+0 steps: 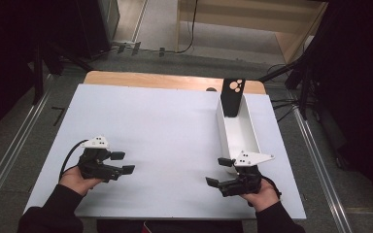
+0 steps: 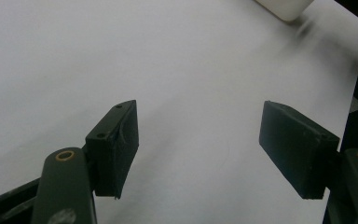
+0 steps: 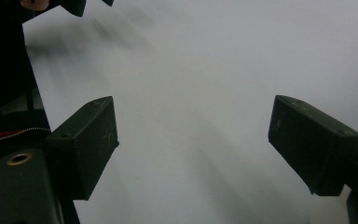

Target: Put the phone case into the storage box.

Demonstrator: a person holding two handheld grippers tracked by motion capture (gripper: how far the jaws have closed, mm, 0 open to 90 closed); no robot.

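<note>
Left gripper (image 1: 123,162): jaws wide, nothing held, parked over bare white table (image 1: 165,126). Right gripper (image 1: 219,172): jaws wide, empty (white tray (image 1: 252,141) just beyond it, presumably next target).

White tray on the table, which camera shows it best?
The high view: the white tray shows whole there, long and narrow, at the table's right side with a black piece standing in its far end. The left gripper view catches just a rounded corner at the top edge. The right gripper view looks across the bare white surface.
</note>
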